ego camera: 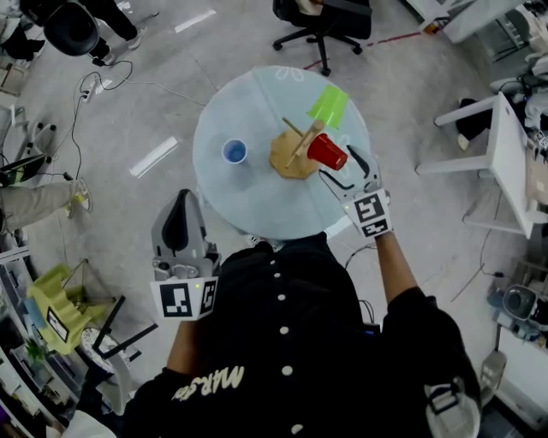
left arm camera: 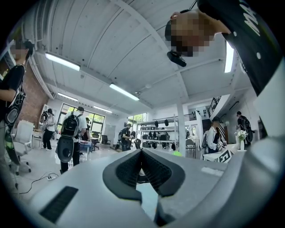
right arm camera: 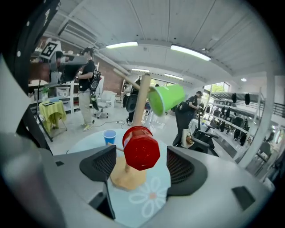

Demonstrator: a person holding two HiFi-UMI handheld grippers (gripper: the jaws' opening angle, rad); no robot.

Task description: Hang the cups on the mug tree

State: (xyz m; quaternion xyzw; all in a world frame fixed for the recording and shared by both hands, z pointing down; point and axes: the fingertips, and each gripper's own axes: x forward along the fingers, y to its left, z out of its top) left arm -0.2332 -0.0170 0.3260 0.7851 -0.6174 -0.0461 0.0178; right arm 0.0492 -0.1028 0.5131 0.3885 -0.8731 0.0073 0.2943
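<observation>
A small blue cup [ego camera: 235, 151] stands upright on the left part of the round pale-blue table top [ego camera: 248, 204]. Its mouth is up and only its pale inside shows.

Right of it, apart, stands the wooden mug tree with a round base [ego camera: 284, 159]. The tree carries two cups:
- A lime-green plastic cup [ego camera: 328, 105] sits tilted on a high peg on the far right side.
- A red plastic cup [ego camera: 327, 151] lies on its side on a lower peg on the near right side, with its closed bottom turned toward the right gripper [ego camera: 344, 168].

The right gripper is held at the red cup's bottom end with its jaws spread. In the right gripper view the cup sits between the two pads, and a gap shows on each side, so neither pad presses on it.

The left gripper [ego camera: 181, 214] is off the table, near and to the left, beside the person's dark-sleeved torso. It points up at the ceiling, and its jaws are closed together with nothing between them.

The blue cup stands well in from the rim, with bare table top all round it and along the near side. The tree's base is right of centre, nearer the right edge, and the right gripper reaches in over the near right rim. A white flower print [right arm camera: 150, 196] marks the table just below that gripper.

Around the table the grey floor is open. A black office chair [ego camera: 321, 21] stands at the far side, cables [ego camera: 86, 94] lie on the floor to the far left, and a white desk [ego camera: 505, 162] stands off to the right.
</observation>
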